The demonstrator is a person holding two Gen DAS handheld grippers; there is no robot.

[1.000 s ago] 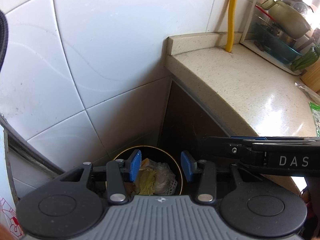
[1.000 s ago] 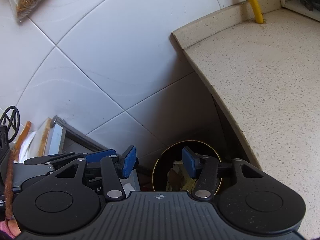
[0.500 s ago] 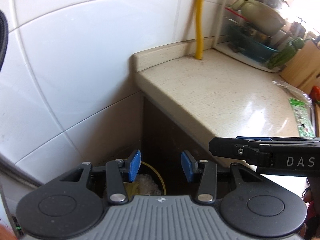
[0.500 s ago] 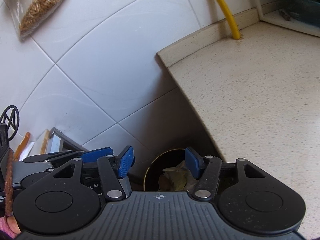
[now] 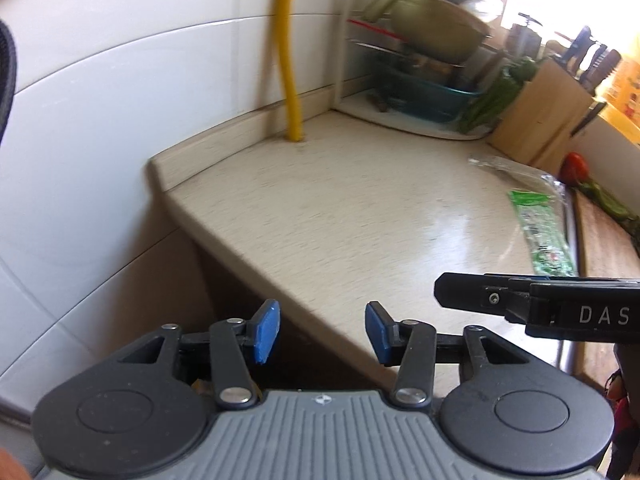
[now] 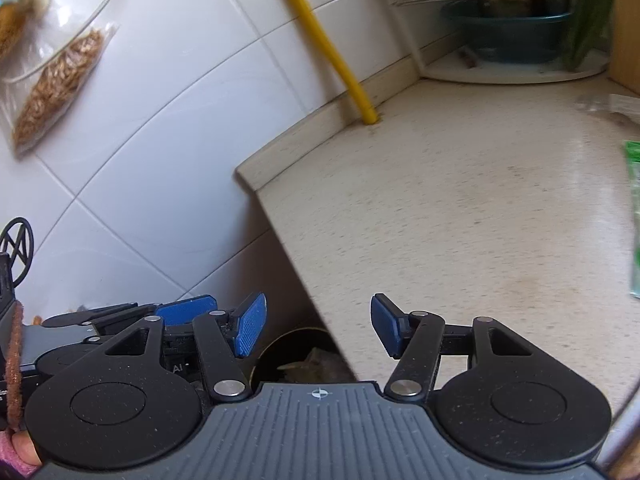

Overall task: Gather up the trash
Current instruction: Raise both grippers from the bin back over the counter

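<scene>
A: In the left wrist view, what is the left gripper (image 5: 320, 330) doing?

B: Its blue pads (image 5: 266, 332) stand apart and the jaws are opening, with nothing between them. It hangs over the near edge of the speckled beige counter (image 5: 360, 208), at the counter's left corner beside the white tiled wall (image 5: 100, 120).

A: Any writing?

B: The right gripper (image 5: 452, 290) reaches in from the right, and its black body reads "DAS"; the rest is cut off by the frame. A clear and green plastic wrapper (image 5: 540, 224) lies toward the counter's right edge; its print is too blurred to read.

A: What stands at the back?

B: A yellow hose (image 5: 290, 64) meets the counter's back edge. In the far corner a rack holds a teal basin (image 5: 432, 96) under an olive pot (image 5: 436, 32), with green vegetables (image 5: 500, 92) and a wooden knife block (image 5: 540, 116) beside it. A red tomato (image 5: 574, 166) sits further right.

A: And the right wrist view?

B: The right gripper (image 6: 318, 328) has its fingers apart, nothing in the gap. The left gripper (image 6: 188, 312) sits just beside it on the left, its body showing "AI". The dark trash bin (image 6: 280, 348), with crumpled waste inside, stands on the floor below the counter's (image 6: 460, 220) left edge. A clear bag of dried food (image 6: 56, 80) hangs on the wall (image 6: 180, 100). The wrapper's green edge (image 6: 634, 216) shows at the right.
</scene>
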